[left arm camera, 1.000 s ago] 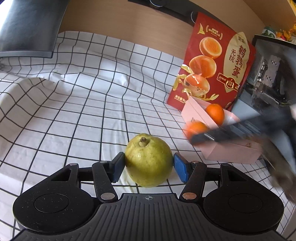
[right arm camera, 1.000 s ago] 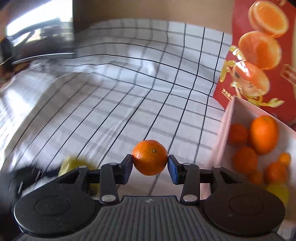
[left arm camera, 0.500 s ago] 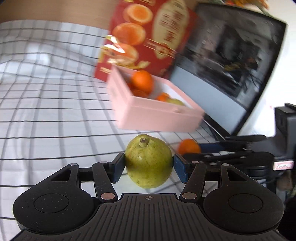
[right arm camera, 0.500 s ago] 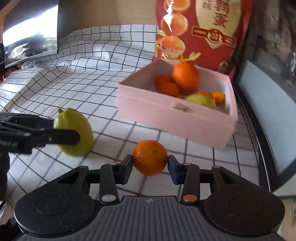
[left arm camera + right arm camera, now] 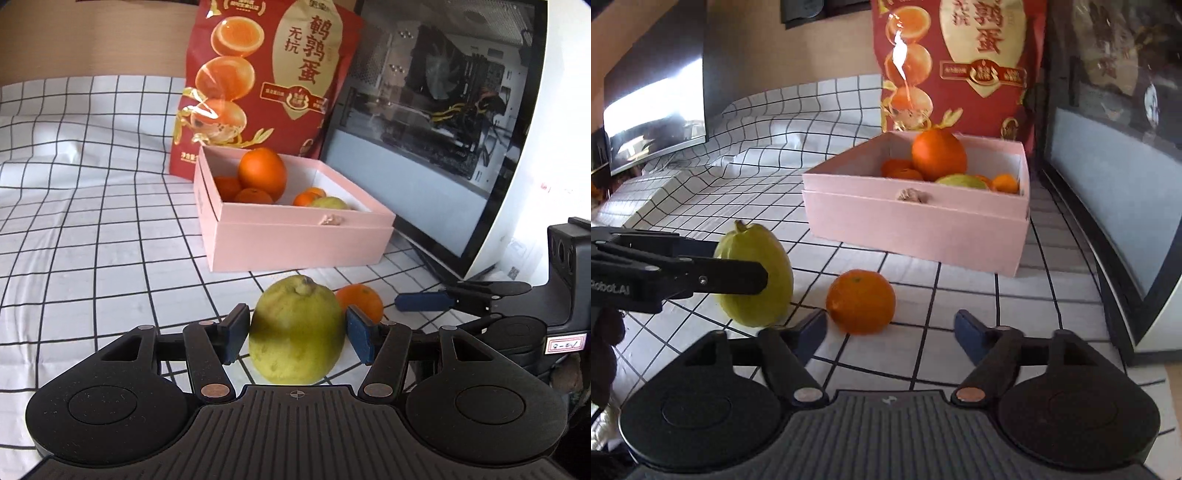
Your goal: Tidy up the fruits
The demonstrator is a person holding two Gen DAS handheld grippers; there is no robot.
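Observation:
My left gripper (image 5: 295, 334) is shut on a yellow-green pear (image 5: 297, 332), held low over the checked cloth in front of the pink box (image 5: 299, 240). The pear also shows in the right wrist view (image 5: 757, 273), pinched by the left gripper's fingers (image 5: 701, 275). My right gripper (image 5: 890, 332) is open, and a small orange (image 5: 860, 301) sits on the cloth just ahead of its jaws, nearer the left one. That orange shows behind the pear in the left wrist view (image 5: 364, 299). The box (image 5: 916, 225) holds several oranges and a pear.
A red snack bag (image 5: 269, 81) stands behind the box. A glass-sided computer case (image 5: 443, 122) stands to the right of the box. A dark monitor (image 5: 653, 107) is at the far left. The checked tablecloth (image 5: 92, 221) covers the table.
My right gripper opened and let the orange go onto the cloth. My left gripper, still holding the pear, swung right toward the box and the orange.

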